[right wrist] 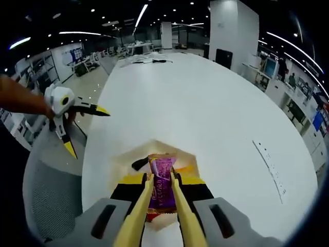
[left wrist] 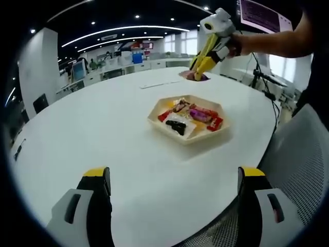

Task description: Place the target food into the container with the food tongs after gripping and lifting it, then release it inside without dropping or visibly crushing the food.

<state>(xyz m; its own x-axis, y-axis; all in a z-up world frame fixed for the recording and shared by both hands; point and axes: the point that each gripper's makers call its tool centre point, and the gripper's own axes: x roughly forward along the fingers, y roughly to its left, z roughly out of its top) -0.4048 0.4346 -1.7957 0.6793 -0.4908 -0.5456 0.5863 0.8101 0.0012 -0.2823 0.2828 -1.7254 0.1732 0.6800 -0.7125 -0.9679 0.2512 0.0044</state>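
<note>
Purple snack packet (right wrist: 162, 189) between yellow tongs (right wrist: 161, 180) — above the tray (right wrist: 134, 154).

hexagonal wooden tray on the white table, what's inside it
The hexagonal tray holds a heap of wrapped snacks: red packets, a purple-pink packet and a black item on a white wrapper. The tray floor beneath them is covered, so anything lower is hidden.

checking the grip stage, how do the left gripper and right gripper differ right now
The left gripper has its jaws wide apart; the right gripper is closed on yellow tongs. The left gripper holds nothing; the right gripper, through the tongs, pinches a purple snack packet over the tray. Both have black jaws with yellow tips.
</note>
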